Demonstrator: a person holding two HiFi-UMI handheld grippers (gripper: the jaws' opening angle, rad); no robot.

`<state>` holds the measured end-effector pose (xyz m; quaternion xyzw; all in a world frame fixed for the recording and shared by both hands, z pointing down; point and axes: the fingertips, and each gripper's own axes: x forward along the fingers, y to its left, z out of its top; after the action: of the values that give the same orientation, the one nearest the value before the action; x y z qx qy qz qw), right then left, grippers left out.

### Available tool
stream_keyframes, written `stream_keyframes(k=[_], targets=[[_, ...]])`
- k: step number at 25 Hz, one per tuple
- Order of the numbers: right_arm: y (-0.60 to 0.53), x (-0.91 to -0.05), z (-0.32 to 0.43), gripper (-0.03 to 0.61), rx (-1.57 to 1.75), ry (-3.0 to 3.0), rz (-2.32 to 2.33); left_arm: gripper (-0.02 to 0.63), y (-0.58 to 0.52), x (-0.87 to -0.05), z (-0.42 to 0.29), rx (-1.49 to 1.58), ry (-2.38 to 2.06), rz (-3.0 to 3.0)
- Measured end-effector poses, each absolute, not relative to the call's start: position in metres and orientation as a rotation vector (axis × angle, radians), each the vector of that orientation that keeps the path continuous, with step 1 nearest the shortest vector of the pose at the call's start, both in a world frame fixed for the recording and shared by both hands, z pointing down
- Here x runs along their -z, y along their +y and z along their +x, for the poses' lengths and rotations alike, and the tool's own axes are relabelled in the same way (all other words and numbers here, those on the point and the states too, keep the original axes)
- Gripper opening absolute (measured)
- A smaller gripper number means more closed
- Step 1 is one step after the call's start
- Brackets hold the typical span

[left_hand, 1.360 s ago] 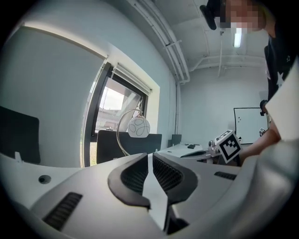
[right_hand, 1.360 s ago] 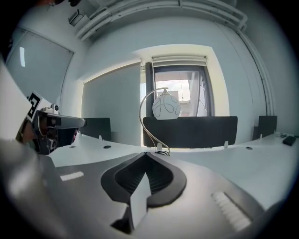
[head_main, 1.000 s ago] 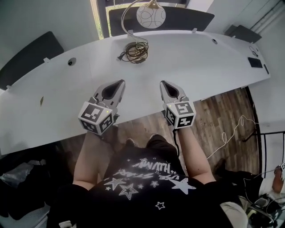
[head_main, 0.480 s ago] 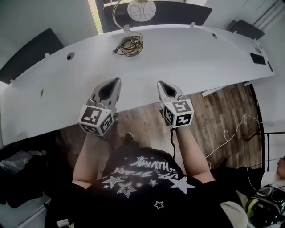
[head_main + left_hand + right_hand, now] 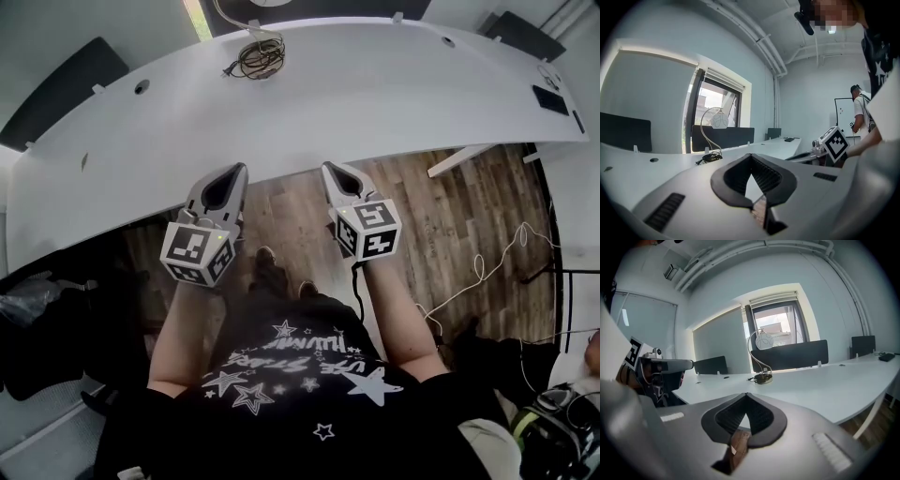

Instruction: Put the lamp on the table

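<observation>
The lamp stands at the far side of the white table (image 5: 375,94): an arched stem with a white globe (image 5: 719,121) (image 5: 764,341) and a base with a coiled black cord (image 5: 253,58) (image 5: 711,157) (image 5: 763,377). In the head view the globe is cut off by the top edge. My left gripper (image 5: 234,171) (image 5: 751,157) and right gripper (image 5: 330,169) (image 5: 746,395) are side by side just short of the table's near edge, over the wooden floor. Both point toward the lamp from well away. Both are shut with nothing between their jaws.
Dark divider panels (image 5: 66,84) line the table's far edge. A black flat device (image 5: 550,100) lies at the table's right end. White cables (image 5: 478,272) trail on the floor at right, dark bags (image 5: 37,337) at left. Another person (image 5: 859,110) stands far off.
Both grippers have drawn back from above the table's near part to over the floor. The table and lamp have slid toward the top of the head view, and the globe is now cut off.
</observation>
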<state>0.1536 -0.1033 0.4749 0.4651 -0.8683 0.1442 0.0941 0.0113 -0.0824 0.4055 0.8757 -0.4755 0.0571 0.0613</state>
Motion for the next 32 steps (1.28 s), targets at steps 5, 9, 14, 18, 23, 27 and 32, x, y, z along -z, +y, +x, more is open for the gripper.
stream_keyframes(k=[5,9,14,18,23,27,32], targets=[[-0.081,-0.465,0.155,0.002,-0.423,-2.629,1.334,0.008,-0.047,-0.39,0.011,-0.164,-1.52,2.626],[-0.07,-0.461,0.147,0.002,-0.415,-2.651,1.303,0.008,-0.03,-0.389,-0.002,-0.178,-1.575,2.594],[-0.059,-0.457,0.139,0.002,-0.399,-2.658,1.299,0.008,-0.025,-0.39,-0.006,-0.153,-1.573,2.59],[-0.06,-0.45,0.132,0.002,-0.373,-2.653,1.335,0.008,-0.021,-0.391,0.0,-0.153,-1.505,2.646],[-0.065,-0.449,0.11,0.002,-0.409,-2.619,1.436,0.008,-0.017,-0.395,-0.032,-0.155,-1.454,2.666],[-0.066,-0.45,0.07,0.002,-0.425,-2.592,1.454,0.008,-0.023,-0.387,-0.08,-0.116,-1.491,2.64],[-0.062,-0.448,0.036,0.002,-0.397,-2.549,1.449,0.008,-0.028,-0.392,-0.123,-0.07,-1.485,2.598]])
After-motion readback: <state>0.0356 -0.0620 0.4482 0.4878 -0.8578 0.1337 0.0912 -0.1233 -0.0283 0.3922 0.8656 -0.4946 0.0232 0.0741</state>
